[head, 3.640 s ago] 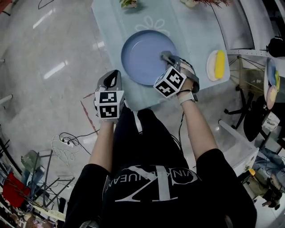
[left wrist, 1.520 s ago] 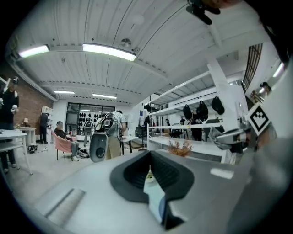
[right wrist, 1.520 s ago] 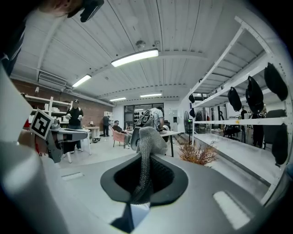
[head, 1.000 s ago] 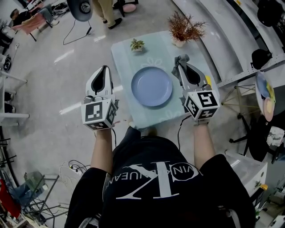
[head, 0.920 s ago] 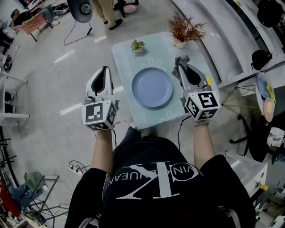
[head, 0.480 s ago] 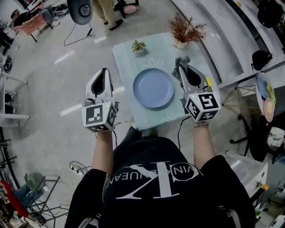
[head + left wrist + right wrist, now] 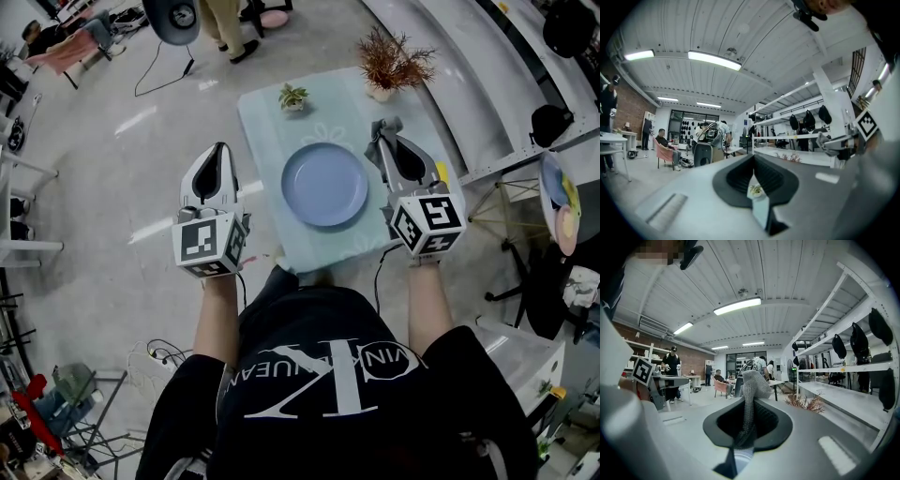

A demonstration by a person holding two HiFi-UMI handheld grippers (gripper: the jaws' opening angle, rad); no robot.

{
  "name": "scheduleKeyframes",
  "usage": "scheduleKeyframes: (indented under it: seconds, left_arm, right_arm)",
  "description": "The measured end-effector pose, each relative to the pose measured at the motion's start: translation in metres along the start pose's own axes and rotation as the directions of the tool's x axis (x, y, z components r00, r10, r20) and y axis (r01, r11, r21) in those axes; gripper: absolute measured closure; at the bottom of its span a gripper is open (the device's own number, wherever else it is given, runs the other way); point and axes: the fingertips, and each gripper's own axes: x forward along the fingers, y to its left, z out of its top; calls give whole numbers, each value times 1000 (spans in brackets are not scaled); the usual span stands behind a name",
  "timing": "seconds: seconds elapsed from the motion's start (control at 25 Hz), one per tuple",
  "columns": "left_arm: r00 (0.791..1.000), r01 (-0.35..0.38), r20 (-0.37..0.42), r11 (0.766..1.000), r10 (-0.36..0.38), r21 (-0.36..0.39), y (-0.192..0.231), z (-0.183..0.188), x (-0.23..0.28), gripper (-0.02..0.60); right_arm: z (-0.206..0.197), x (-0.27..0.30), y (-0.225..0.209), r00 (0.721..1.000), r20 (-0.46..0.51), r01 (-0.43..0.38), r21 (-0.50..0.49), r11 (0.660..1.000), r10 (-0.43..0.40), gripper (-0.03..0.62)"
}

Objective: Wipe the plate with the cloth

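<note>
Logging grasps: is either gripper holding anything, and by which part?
The right gripper pinches the grey knitted cloth by a bunched part, one end sticking out free. The left gripper is shut, empty.

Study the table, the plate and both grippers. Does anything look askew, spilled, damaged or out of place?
Nothing stands out. The plate lies flat and bare on the table, with nothing spilled. The cloth is pinched in the right gripper, clear of the plate; the left gripper is shut and empty.

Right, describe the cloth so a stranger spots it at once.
Start at the pale green table with the round blue plate. Right of the plate, the right gripper has its jaws shut on a grey knitted cloth, the only limp fabric there.
</note>
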Motion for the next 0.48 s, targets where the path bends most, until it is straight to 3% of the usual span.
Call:
scheduleKeyframes:
  seconds: [0.48]
  left_arm:
    - [1000,7,-15,1000,-7,0,1,-5,4,581]
  right_arm:
    - [-2,1,-1,1000,0,-8,22,1000,8,559]
